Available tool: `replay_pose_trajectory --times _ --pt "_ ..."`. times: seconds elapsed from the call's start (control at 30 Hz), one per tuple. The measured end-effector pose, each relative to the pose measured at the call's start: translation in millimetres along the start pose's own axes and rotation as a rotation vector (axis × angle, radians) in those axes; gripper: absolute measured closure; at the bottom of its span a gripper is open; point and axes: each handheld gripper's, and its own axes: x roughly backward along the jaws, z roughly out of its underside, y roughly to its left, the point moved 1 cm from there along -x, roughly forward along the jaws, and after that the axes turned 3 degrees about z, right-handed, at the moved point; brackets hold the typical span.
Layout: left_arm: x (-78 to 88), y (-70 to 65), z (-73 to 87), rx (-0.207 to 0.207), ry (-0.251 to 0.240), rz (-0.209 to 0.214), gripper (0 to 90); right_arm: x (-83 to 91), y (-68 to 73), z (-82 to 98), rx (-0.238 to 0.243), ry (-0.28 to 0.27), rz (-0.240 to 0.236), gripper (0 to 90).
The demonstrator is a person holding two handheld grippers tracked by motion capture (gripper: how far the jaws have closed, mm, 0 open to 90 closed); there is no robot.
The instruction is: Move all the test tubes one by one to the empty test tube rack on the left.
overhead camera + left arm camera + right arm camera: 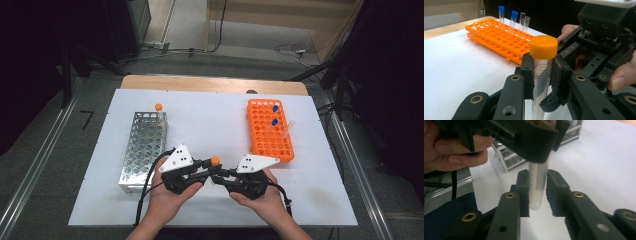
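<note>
Metal rack: a silver wire-grid test tube rack (143,148) sat at the left of the white table sheet (210,120), with one orange-capped tube (159,109) standing at its far corner.
Left tongs: the left gripper (204,172), in the person's left hand (167,197), was clamped on a clear plastic tube with an orange screw cap (541,72). Both pads pressed the tube's sides just under the cap, pretty snug from what the left gripper view showed.
Tube: it stood upright between the two grippers, near the front middle of the sheet and off the surface, its orange cap (215,160) poking up above the jaws.
Right tongs: the right gripper (537,195), held in the right hand (265,200), had its jaws around the tube's rounded lower end. In the right gripper view there was a gap on the right side and the left pad looked about touching, so it read as loosened, not gripping.
Orange rack: a flat orange plastic rack (270,131) lay at the right, well apart from the hands, holding two blue-capped tubes (507,16) and two uncapped clear ones (524,21) at its far end.
</note>
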Motion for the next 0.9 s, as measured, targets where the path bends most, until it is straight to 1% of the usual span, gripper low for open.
replay_pose_trajectory --times 0.07,0.17,0.27,0.33,0.4,0.47,0.5,0.57,0.73,0.77,0.9 --pt "2.0 1.9 -0.3 0.002 -0.008 -0.013 74.7 1.1 -1.3 1.4 -0.003 -0.007 -0.011 60.9" --pt "5.9 5.7 -0.6 0.013 -0.015 -0.028 74.7 4.6 -5.3 4.0 0.0 -0.022 -0.01 50.6" --pt "10.1 10.2 -1.0 0.025 -0.024 -0.045 74.7 10.4 -11.8 7.7 -0.013 -0.026 0.019 39.4" --pt "12.5 13.5 -1.1 0.03 -0.026 -0.054 74.7 15.6 -17.1 9.9 -0.033 -0.034 0.029 33.2" --pt "14.2 16.5 -1.3 0.031 -0.029 -0.066 74.7 20.9 -21.9 11.3 -0.042 -0.046 0.037 26.7" --pt "16.2 20.3 -1.9 0.037 -0.032 -0.075 74.7 26.0 -25.4 13.2 -0.038 -0.055 0.039 20.6" --pt "17.1 22.0 -2.4 0.038 -0.034 -0.08 74.7 28.1 -27.3 14.1 -0.035 -0.058 0.038 19.6" --pt "19.7 25.3 -3.8 0.041 -0.038 -0.091 74.7 31.9 -30.5 16.9 -0.029 -0.06 0.037 14.1" --pt "30.1 34.2 -9.4 0.054 -0.067 -0.119 74.7 42.9 -40.3 25.6 -0.036 -0.062 0.036 3.6" --pt "32.6 36.0 -10.7 0.055 -0.072 -0.126 74.7 46.0 -42.5 28.0 -0.042 -0.064 0.028 1.3" --pt "42.4 44.4 -15.9 0.061 -0.094 -0.154 74.7 60.8 -51.1 38.9 -0.06 -0.074 0.059 0.2"
